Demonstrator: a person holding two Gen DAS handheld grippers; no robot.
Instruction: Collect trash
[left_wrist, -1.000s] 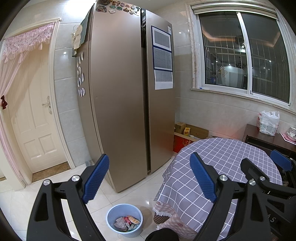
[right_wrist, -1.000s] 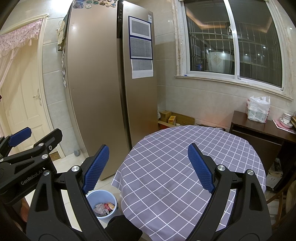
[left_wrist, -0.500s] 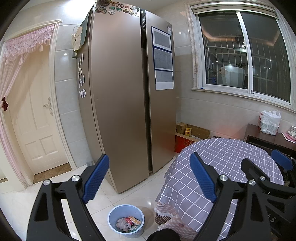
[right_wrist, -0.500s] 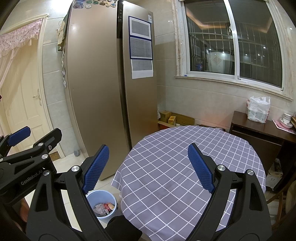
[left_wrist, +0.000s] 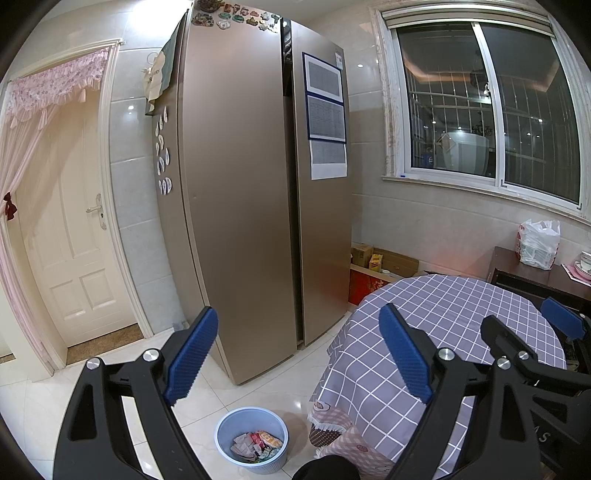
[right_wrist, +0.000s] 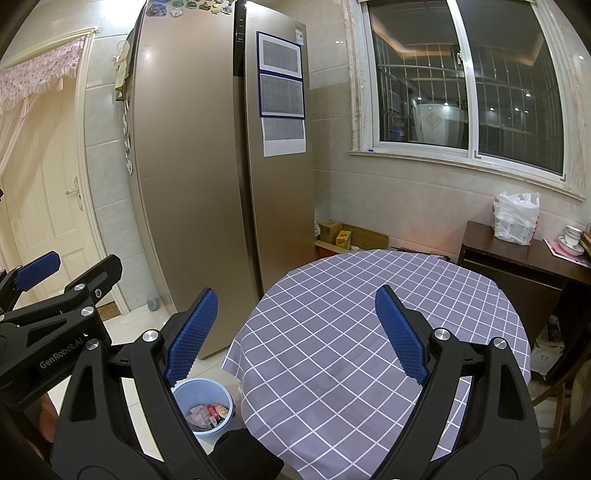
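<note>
Trash (left_wrist: 255, 445) below left tongs (left_wrist: 299, 356)

Nothing has visibly changed since the earlier pictures

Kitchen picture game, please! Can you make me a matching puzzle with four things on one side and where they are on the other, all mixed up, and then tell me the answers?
Things:
1. blue bin
2. white plastic bag
3. checked cloth
4. pink curtain

Places:
A. over the round table
B. on the floor near the fridge, with wrappers inside
C. across the top of the doorway
D. on the dark wooden cabinet under the window

Pairs: 1-B, 2-D, 3-A, 4-C
</note>
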